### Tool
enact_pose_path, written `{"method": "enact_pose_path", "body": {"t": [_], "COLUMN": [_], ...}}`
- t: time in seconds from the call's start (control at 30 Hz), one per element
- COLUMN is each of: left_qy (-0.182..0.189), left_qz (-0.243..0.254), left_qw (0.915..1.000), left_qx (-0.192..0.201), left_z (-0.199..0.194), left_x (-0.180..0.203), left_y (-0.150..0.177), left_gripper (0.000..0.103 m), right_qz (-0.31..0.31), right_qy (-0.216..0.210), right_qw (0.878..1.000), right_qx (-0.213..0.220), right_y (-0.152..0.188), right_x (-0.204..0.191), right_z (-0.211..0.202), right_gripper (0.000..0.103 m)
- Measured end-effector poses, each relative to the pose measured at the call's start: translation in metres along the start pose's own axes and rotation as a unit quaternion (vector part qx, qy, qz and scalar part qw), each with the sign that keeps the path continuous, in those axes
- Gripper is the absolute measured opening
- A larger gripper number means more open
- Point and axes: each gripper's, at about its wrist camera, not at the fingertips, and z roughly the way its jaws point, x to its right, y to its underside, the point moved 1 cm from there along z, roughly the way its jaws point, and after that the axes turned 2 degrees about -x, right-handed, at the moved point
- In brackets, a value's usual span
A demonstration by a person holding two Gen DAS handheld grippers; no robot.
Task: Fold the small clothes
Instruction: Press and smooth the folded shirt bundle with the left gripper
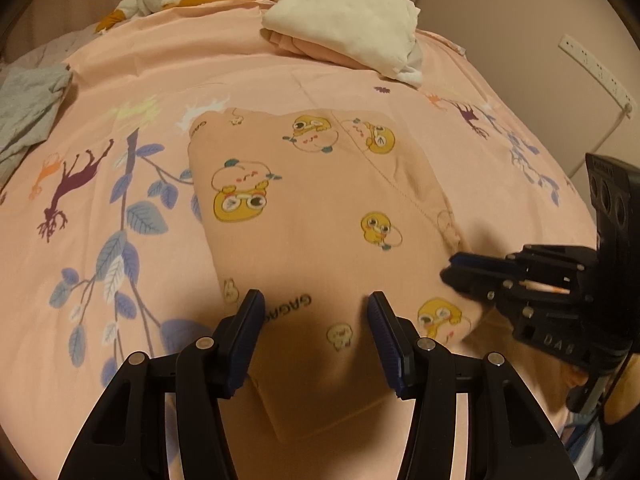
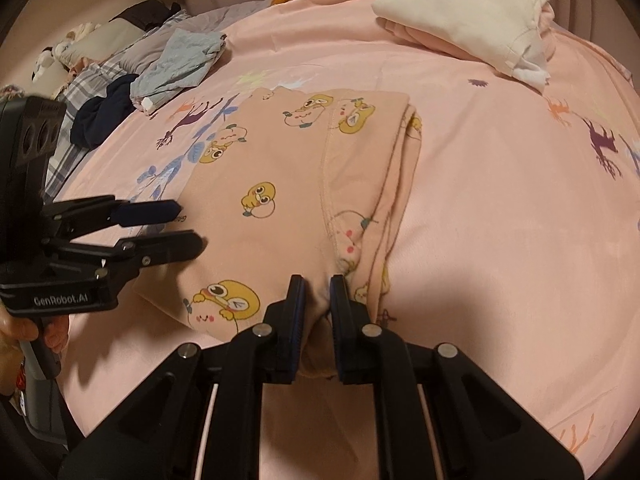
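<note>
With the right gripper (image 2: pixel 317 292) pinched on the garment (image 2: pixel 280 208) corner, the fold should be drawn level towards the left gripper (image 1: pixel 316 308) (half open, empty)

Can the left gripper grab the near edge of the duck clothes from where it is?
Probably yes. The left gripper hangs open right over the near part of the duck-print garment, with nothing between. The right gripper, shut on the garment's near right corner, sits off to the side and leaves the way free.
</note>
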Motion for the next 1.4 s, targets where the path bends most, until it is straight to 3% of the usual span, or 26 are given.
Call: {"method": "enact_pose_path", "body": {"t": [0.47, 0.57, 0.83, 1.1, 1.4], "left_qy": [-0.004, -0.006, 0.012, -0.005, -0.012], "left_qz": [-0.005, -0.028, -0.067, -0.072, -0.063], "left_qw": [0.9998, 0.9996, 0.9972, 0.9973, 0.9979], "left_qx": [-0.016, -0.003, 0.03, 0.012, 0.007], "left_z": [-0.012, -0.018, -0.004, 0.034, 0.045], "left_x": [-0.014, -0.028, -0.042, -0.048, -0.053], "left_y": [0.021, 0.013, -0.04, -0.065, -0.078], "left_gripper": [0.053, 0.053, 0.053, 0.052, 0.052], "right_qz": [0.016, 0.012, -0.028, -0.06, -0.053], "right_qy": [-0.018, -0.026, -0.06, -0.057, -0.093], "right_qw": [1.0, 0.999, 0.996, 0.996, 0.994], "right_qx": [0.001, 0.018, 0.067, 0.024, 0.005], "right_y": [0.011, 0.014, -0.002, -0.006, -0.003], "right_x": [0.003, -0.002, -0.035, -0.054, -0.049], "right_z": [-0.012, -0.025, -0.029, 0.015, 0.005], "right_gripper": [0.02, 0.025, 0.025, 0.025, 0.025]}}
